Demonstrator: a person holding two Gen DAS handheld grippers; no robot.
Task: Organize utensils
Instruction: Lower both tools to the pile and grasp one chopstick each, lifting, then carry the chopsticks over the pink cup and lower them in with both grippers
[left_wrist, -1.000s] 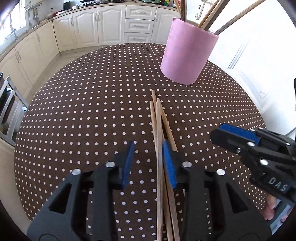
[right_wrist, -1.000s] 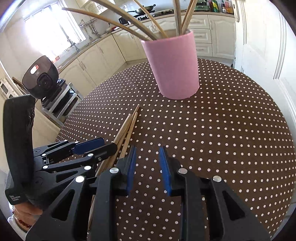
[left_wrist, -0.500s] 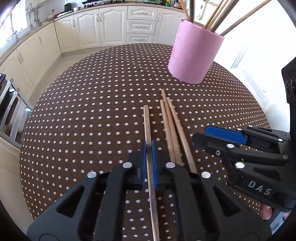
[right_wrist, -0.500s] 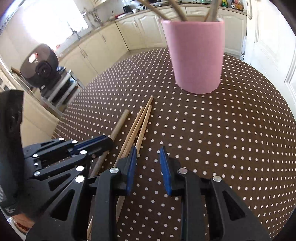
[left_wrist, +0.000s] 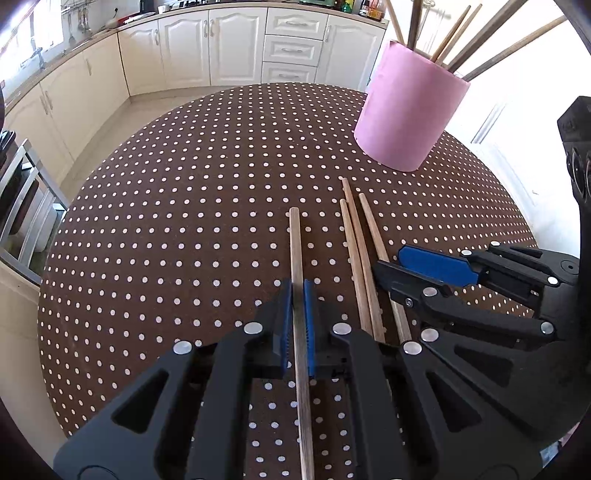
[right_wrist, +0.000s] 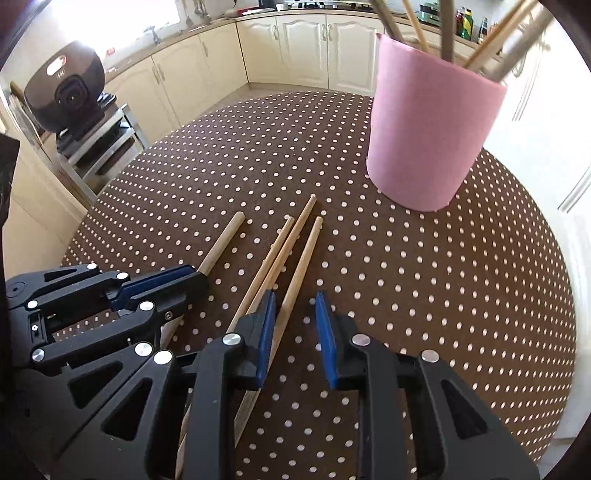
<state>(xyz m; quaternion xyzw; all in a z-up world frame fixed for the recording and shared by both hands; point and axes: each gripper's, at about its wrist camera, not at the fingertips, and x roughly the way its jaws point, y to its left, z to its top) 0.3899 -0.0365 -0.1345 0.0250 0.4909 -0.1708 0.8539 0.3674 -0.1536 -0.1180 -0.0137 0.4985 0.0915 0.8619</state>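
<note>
The left tool (left_wrist: 297, 295) grips a thick wooden stick (left_wrist: 295, 240) between its blue pads, low in the centre of the left wrist view; the stick's far end points up the frame over the brown polka-dot bench (left_wrist: 166, 221). Just right of it three thinner wooden sticks (left_wrist: 360, 236) lie side by side on the bench, their tips aimed toward the pink holder (left_wrist: 406, 122) in the upper right, which stands upright with several wooden handles sticking out of it. In the right wrist view the right tool (right_wrist: 293, 314) hangs over the near ends of those thin sticks. Its jaws stand narrowly apart and have just been closing, with the rightmost thin stick (right_wrist: 301, 258) passing between the pads, close against the left one; whether it touches cannot be told.
</note>
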